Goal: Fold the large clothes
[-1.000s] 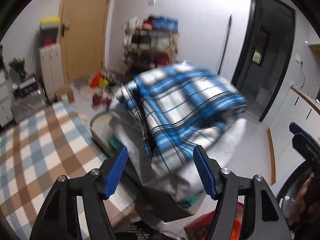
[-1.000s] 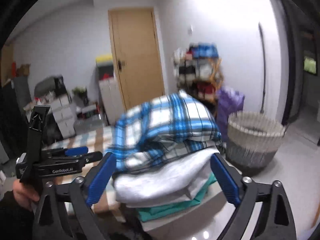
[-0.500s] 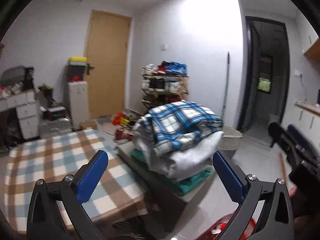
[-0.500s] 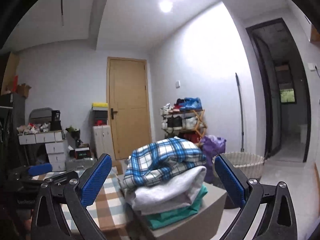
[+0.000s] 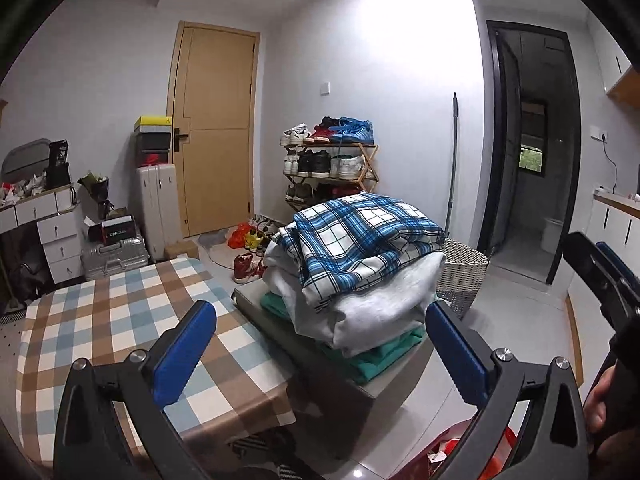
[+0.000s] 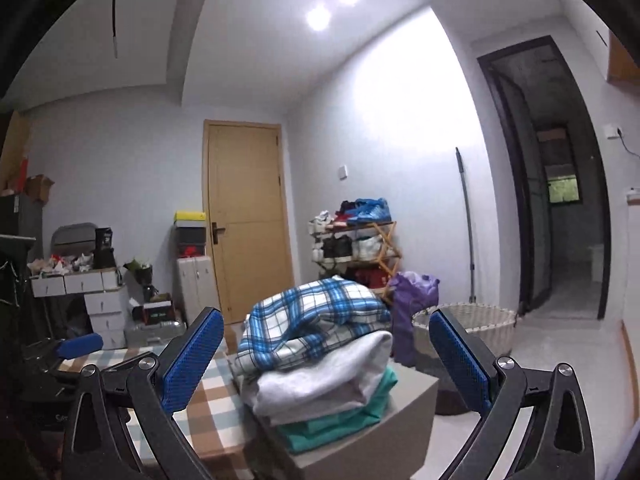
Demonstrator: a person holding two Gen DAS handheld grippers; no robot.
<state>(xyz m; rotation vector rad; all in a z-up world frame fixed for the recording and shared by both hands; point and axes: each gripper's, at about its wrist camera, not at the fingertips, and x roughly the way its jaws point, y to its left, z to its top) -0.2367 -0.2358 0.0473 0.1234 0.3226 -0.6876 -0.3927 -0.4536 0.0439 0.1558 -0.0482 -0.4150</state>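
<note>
A folded blue-and-white plaid garment point(image 5: 360, 236) lies on top of a stack, over a folded grey-white garment point(image 5: 372, 304) and a green one point(image 5: 380, 356). The stack sits on a grey box point(image 5: 320, 364) beside the checked table point(image 5: 116, 320). The stack also shows in the right wrist view point(image 6: 316, 320). My left gripper point(image 5: 320, 348) is open and empty, held back from the stack. My right gripper point(image 6: 324, 360) is open and empty, also short of the stack. The right gripper appears at the right edge of the left wrist view point(image 5: 604, 272).
A woven laundry basket point(image 6: 468, 332) stands on the floor right of the stack, with a purple bag point(image 6: 412, 300) by it. A shoe rack point(image 5: 332, 164), suitcases point(image 5: 156, 208), drawers point(image 5: 52, 232) and a wooden door point(image 5: 212, 128) line the far wall. A red item point(image 5: 472, 456) lies on the floor near me.
Both grippers have pulled back and up from the stack with jaws opened wider. The plaid garment now rests on top of the pile, untouched.
</note>
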